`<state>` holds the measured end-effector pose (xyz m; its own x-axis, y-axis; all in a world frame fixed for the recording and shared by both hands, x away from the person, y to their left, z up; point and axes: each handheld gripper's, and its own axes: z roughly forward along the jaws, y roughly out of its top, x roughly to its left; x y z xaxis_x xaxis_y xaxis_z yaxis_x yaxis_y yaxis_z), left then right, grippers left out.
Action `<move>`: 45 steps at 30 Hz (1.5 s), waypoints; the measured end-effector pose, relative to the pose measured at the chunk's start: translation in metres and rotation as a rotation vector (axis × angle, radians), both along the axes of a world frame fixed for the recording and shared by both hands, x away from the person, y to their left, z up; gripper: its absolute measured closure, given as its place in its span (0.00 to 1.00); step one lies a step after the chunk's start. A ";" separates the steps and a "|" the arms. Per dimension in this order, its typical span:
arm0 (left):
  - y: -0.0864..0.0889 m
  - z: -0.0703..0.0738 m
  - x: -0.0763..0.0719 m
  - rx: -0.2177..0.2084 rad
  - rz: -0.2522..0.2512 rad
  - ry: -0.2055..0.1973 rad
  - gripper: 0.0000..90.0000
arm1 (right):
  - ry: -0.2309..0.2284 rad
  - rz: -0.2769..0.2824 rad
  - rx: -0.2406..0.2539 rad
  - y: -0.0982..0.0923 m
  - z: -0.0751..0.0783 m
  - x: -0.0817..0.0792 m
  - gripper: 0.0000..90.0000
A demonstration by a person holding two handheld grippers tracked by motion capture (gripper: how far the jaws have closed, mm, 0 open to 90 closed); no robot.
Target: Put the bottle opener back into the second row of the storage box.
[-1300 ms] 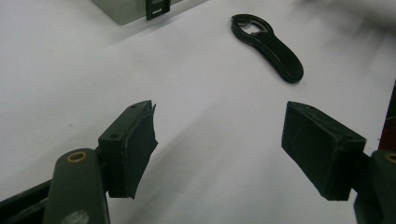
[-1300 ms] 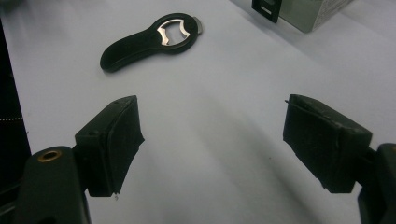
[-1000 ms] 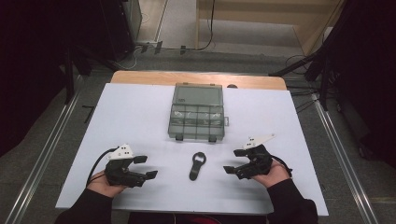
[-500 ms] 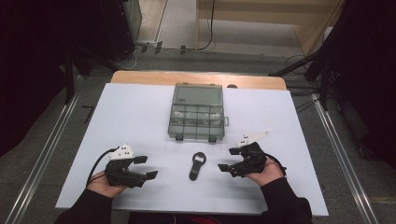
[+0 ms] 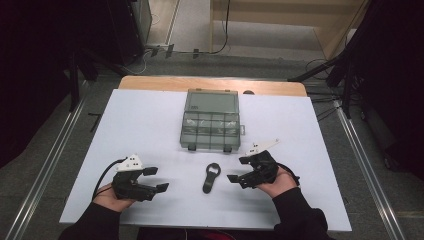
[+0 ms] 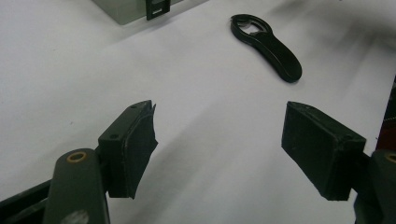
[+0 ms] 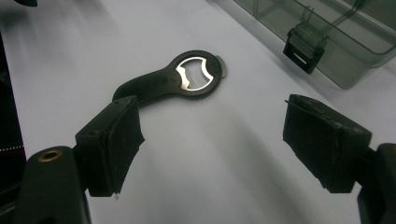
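no legible txt, labels or nos. anywhere, marks on bottle opener (image 7: 173, 83) handle too blurred

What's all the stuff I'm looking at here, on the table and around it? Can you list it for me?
Bottle opener: one, black with a metal insert, on the white surface between the two grippers.
Compartment box: one, clear grey plastic, lid shut, mid-table beyond the opener.
Latches: two, black, on the box's near side.
White surface: one, covering most of the table.
Table: one, wooden, its far edge showing.
Left gripper: one, black, open, held in a hand at the near left.
Right gripper: one, black, open, at the near right, beside the opener.
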<state>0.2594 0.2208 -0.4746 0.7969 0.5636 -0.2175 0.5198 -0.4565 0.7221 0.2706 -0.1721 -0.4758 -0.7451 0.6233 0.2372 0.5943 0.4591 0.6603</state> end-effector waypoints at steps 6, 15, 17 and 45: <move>0.000 0.000 0.000 0.000 -0.001 0.001 0.29 | 0.003 0.015 -0.002 0.005 -0.001 0.003 0.23; 0.000 0.000 0.000 0.002 -0.002 0.001 0.29 | -0.001 0.038 -0.007 0.015 0.000 0.007 0.23; 0.000 0.000 0.000 0.000 -0.002 0.001 0.29 | 0.002 0.042 -0.010 0.018 0.000 0.007 0.23; 0.001 0.001 0.000 -0.009 -0.001 0.001 0.29 | 0.069 -0.014 -0.068 0.055 -0.001 0.012 0.22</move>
